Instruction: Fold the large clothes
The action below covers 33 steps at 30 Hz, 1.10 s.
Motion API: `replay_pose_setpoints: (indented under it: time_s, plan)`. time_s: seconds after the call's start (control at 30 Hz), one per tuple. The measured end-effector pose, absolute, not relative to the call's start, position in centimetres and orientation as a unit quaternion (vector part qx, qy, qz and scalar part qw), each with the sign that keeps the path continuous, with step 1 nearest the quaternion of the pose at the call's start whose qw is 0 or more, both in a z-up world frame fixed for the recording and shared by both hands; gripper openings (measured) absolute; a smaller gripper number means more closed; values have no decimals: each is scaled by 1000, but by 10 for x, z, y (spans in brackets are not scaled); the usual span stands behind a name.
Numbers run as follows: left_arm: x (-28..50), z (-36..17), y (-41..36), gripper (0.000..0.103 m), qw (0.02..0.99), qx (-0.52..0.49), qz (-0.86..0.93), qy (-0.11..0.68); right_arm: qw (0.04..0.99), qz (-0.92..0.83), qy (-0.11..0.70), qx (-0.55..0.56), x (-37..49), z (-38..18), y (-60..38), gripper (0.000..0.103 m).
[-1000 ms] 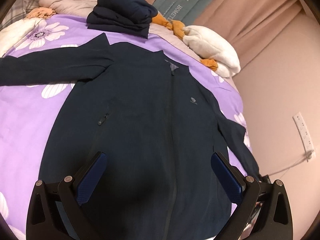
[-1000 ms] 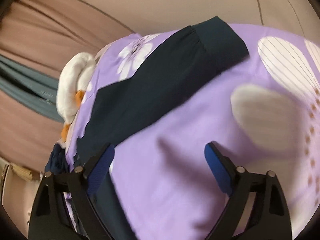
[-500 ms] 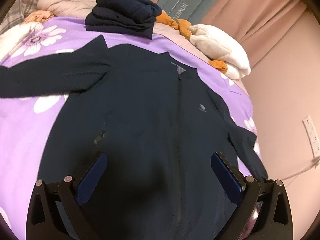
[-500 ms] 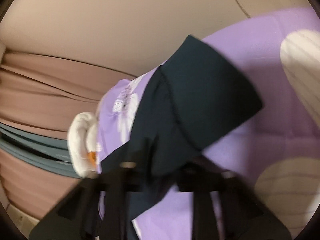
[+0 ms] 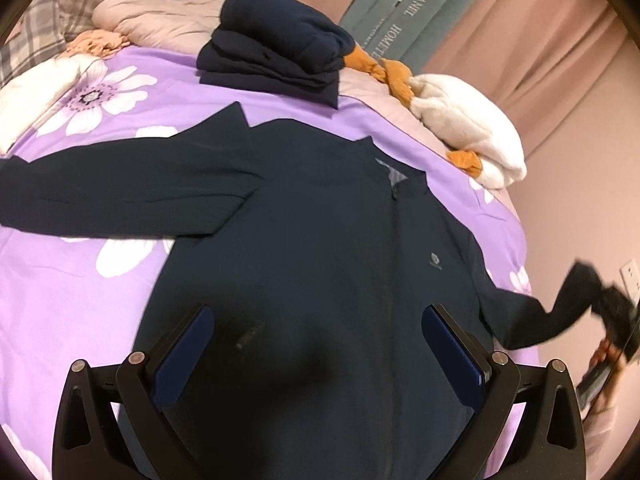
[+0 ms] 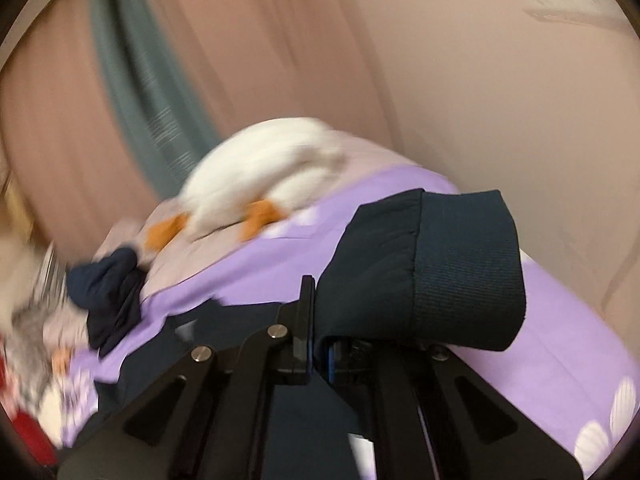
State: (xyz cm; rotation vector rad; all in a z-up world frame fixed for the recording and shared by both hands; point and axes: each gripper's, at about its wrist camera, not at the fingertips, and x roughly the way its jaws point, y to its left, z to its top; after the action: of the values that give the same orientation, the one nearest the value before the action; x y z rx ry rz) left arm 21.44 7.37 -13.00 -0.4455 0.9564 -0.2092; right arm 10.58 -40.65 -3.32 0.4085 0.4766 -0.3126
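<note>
Left wrist view shows the jacket (image 5: pixel 320 240) spread face up on the purple sheet (image 5: pixel 60 280), filling the middle of the frame with its collar toward the top; one sleeve (image 5: pixel 120 196) lies flat across the left of the frame; the other sleeve is lifted off the bed at the right edge, its cuff (image 5: pixel 576 292) pinched by the right gripper (image 5: pixel 612 308), which a hand (image 5: pixel 604 364) holds at lower right; the left gripper (image 5: pixel 316 356) hovers over the hem at the bottom with jaws released and wide apart, nothing between them.

Right wrist view, blurred in its upper and left parts, shows the right gripper (image 6: pixel 318 332) clenched on the ribbed cuff (image 6: pixel 460 268) at centre right, the cloth flopping over its right side; a folded dark pile (image 5: pixel 272 56) sits at top centre of the left view, well apart from the jacket, beside a white plush (image 5: pixel 468 128) at upper right.

The step in hand looks like folding this sleeve in over the chest. To do it well, carry the cuff high enough that the sleeve clears the body without dragging it; lay it straight across toward the zip, not bunched; keep the grip firm until the cuff is down; the free gripper could press the hem so the body stays flat.
</note>
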Motion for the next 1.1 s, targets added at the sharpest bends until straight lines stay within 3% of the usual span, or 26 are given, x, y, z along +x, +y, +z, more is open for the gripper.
replay_pose_setpoints:
  time_s: [0.2, 0.5, 0.57, 0.63, 0.7, 0.77, 0.9, 1.1]
  plan:
    - [219, -135, 102, 103, 853, -234, -84, 459, 953, -73, 292, 17, 192, -30, -258, 5]
    - [229, -158, 132, 103, 845, -251, -54, 468, 890, 45, 404, -207, 280, -163, -85, 5]
    - [234, -163, 133, 103, 844, -251, -54, 472, 853, 47, 448, -264, 289, -213, -63, 18]
    - [240, -171, 133, 103, 835, -256, -69, 481, 829, 41, 478, -287, 290, -242, -56, 61]
    - [247, -179, 128, 103, 824, -263, -90, 494, 827, 47, 475, -295, 283, -250, -58, 67]
    - [255, -186, 123, 103, 809, -275, -114, 506, 832, 57, 463, -301, 271, -241, -68, 82]
    - [277, -194, 111, 103, 776, -330, -166, 512, 850, 116, 467, -215, 254, -202, -109, 84]
    - [310, -196, 88, 103, 771, -342, -180, 507, 888, 67, 454, 25, 241, -164, -264, 87]
